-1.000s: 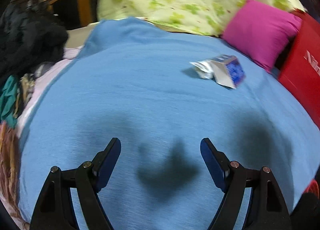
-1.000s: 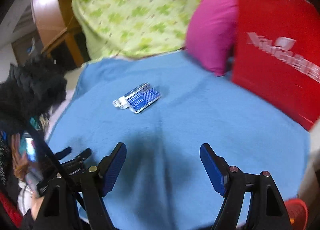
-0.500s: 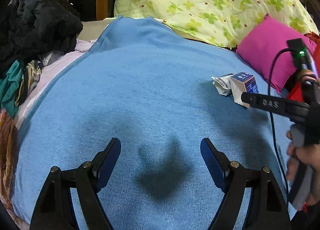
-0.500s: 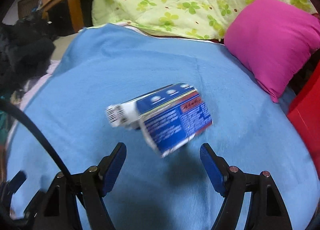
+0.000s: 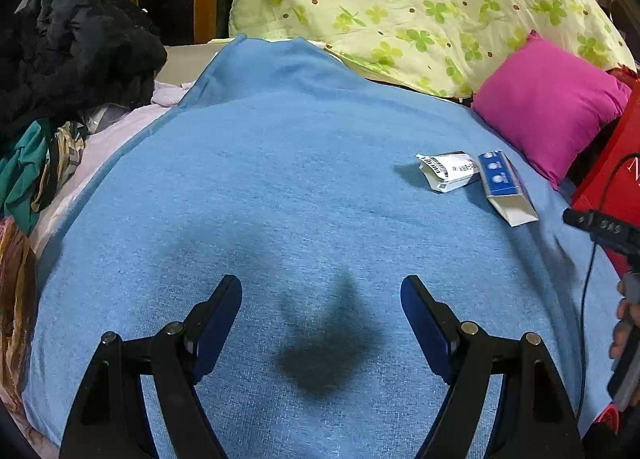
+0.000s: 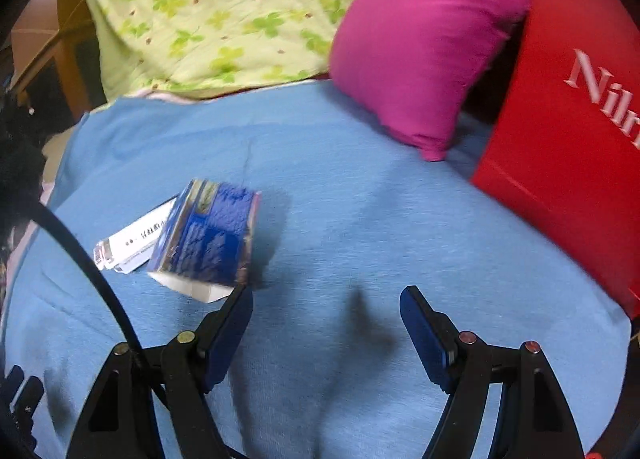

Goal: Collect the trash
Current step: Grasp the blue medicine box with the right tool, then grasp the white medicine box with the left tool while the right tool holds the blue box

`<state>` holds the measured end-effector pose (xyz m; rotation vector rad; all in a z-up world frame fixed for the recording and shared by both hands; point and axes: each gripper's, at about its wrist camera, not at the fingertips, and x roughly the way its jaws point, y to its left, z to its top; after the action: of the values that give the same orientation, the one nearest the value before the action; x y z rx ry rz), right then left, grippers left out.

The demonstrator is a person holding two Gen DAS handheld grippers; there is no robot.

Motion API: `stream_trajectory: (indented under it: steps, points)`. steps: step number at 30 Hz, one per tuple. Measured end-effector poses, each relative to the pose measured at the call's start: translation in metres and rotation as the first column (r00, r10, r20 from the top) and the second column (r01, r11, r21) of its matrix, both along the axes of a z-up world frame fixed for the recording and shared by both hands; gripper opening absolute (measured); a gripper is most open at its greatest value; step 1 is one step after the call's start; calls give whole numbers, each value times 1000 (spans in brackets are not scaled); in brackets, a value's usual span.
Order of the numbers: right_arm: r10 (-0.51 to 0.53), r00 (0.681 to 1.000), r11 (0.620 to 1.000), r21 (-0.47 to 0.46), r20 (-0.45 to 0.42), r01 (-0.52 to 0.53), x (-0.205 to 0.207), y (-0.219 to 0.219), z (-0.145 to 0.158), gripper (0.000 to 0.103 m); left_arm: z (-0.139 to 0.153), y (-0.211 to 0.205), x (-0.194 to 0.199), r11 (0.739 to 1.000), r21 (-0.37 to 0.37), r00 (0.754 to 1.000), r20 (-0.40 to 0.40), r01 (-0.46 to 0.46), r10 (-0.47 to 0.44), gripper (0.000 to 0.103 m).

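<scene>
Looking down the right tool [image 6: 326, 319] first: its pads stood apart w/ nothing between them, only blue blanket [image 6: 360, 227] under the gap. The blue carton [image 6: 212, 235] lay just off the left pad tip, apparently touching it or nearly so; blur made contact hard to call. Half a sec before, that carton had sat centred ahead of the gap; now it was left of it, so the tool had slid off-line toward the red bag [image 6: 568, 131]. My read: approach overshot sideways, needs re-centring before any squeeze, else the pad just shoves the carton along the bed.

The left tool [image 5: 321, 315] hung over bare blanket, likewise spread wide and empty, its shadow right below. It had barely shifted vs. a sec ago.

Further out in the left view, the carton [image 5: 504, 189] lay flat on the bed's right side, a white crumpled wrapper [image 5: 448, 171] touching its left end. The right hand [image 5: 626, 323] showed at the frame's right edge, lower and further back in frame than half a sec before, when it reached right beside the trash.

Beyond: pink cushion [image 5: 548, 107], then green clover quilt [image 5: 420, 7]; dark clothes pile [image 5: 76, 55] far left. Nothing collected yet; both pieces remained on the bed.
</scene>
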<state>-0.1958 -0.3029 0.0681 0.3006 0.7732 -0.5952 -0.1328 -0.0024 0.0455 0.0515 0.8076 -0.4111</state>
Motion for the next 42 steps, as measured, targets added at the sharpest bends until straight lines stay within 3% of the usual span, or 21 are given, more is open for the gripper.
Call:
stream_trajectory:
  steps: [7,15,22,24,25,35,42]
  points:
    - [190,982,982,6,10,-190,51,43,10,79,-1,-1,1,1000,10,1000,-2,0,0,82]
    - [28,999,985,171,47,-35,86,14,-21,79,1,0,3,1000,-4,1000,-2,-7,7,82]
    - [51,998,977,204,22,-55,110,13,-38,79,0,-7,0,1000,20,1000,11,14,-15,82]
    - [61,998,979,193,20,-64,111,17,-37,62,0,-7,0,1000,24,1000,16,12,-12,82]
    - [71,997,977,199,19,-74,112,17,-36,63,1,-7,0,1000,24,1000,21,10,-10,82]
    - [81,996,987,140,19,-83,36,18,-1,63,4,-5,-4,1000,22,999,51,-5,4,82]
    - [53,997,976,210,53,-63,-38,16,-4,63,0,-9,-9,999,50,998,61,-5,2,82]
